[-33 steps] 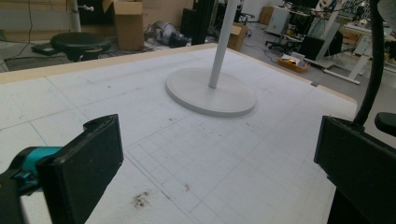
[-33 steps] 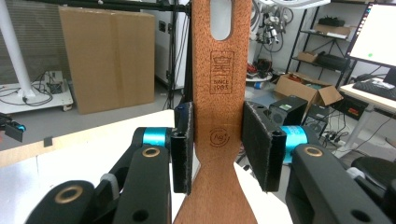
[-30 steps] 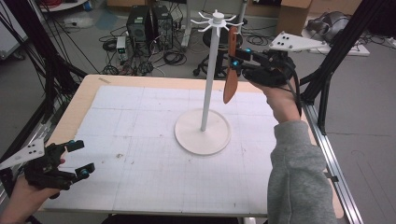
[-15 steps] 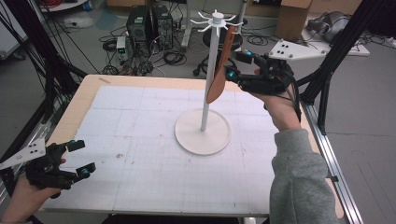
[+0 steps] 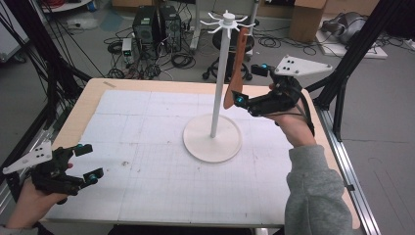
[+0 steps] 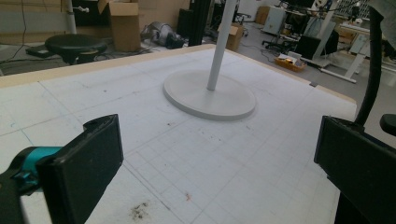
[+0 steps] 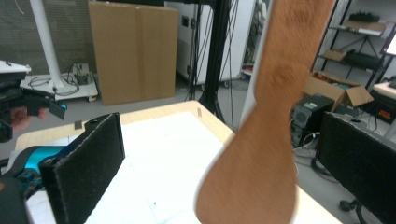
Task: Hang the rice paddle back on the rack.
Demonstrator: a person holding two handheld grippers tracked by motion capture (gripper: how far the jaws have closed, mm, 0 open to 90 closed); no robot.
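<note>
the right gripper [image 5: 249, 88] has just been opening; the wooden spatula [image 5: 236, 68] between its spread jaws hangs free from the rack [image 5: 219, 93], so hanging looks done.

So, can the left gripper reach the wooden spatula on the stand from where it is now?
Probably not without moving: the left gripper sits open at the table's near left corner, while the wooden spatula hangs high on the stand, beside the right gripper. Nothing blocks the way.
</note>
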